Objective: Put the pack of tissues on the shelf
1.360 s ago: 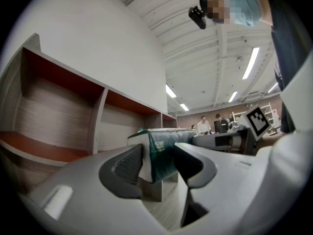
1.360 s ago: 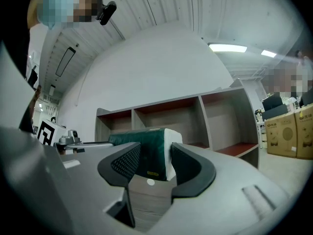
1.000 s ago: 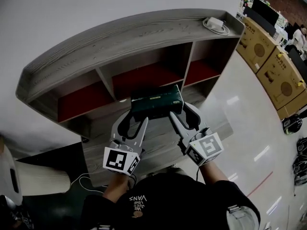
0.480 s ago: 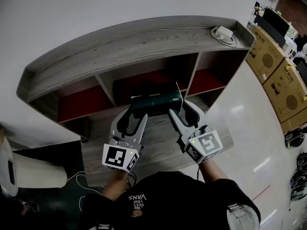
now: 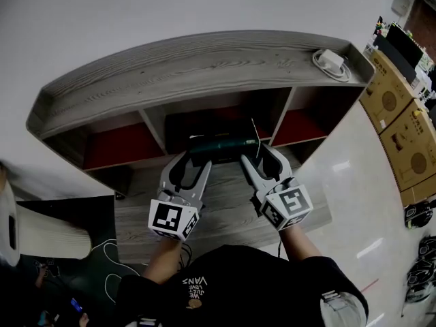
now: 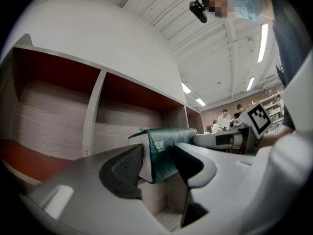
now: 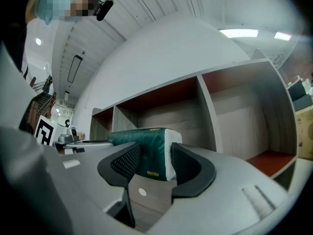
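The left gripper [image 5: 194,163] and right gripper [image 5: 259,157] each pinch an end of the pack of tissues [image 5: 221,146], centre frame at the middle opening of the shelf [image 5: 204,67]; best slid in level, then released together.

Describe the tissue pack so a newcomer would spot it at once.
Find the grey wooden shelf against the white wall; it has three openings. At the mouth of the middle compartment, the left gripper and right gripper each clamp one end of the pack. It is the only dark green thing there, with white ends.
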Motion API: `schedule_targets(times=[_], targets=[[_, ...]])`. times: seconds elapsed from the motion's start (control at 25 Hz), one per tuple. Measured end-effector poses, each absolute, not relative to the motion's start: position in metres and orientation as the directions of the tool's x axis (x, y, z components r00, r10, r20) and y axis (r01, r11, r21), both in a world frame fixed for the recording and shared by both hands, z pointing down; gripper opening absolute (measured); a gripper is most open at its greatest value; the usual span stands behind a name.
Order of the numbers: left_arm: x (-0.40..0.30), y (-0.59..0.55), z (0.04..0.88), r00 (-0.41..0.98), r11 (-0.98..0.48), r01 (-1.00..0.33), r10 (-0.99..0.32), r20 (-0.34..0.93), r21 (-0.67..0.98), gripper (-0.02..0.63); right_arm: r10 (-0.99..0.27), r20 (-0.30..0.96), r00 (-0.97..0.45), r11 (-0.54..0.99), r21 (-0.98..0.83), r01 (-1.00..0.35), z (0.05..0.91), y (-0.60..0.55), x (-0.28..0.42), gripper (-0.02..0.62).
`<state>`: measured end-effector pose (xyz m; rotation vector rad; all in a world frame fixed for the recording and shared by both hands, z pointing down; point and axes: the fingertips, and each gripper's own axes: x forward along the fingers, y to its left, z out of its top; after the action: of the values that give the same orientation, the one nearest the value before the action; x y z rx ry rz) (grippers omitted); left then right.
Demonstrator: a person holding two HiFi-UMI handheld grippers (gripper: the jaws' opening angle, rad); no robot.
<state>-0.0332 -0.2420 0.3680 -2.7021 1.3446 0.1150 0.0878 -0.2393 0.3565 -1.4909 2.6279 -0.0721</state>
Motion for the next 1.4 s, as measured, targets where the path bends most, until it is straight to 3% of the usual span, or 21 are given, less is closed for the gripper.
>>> schedule_targets(times=[1.4], targets=[[-0.031, -0.303, 0.389, 0.495, -0.493, -0.868, -0.868, -0.043, -0.062, 0.225, -0.854, -0.087, -0.512, 0.518, -0.056, -0.854, 0.374, -0.306, 0.091, 0.189]])
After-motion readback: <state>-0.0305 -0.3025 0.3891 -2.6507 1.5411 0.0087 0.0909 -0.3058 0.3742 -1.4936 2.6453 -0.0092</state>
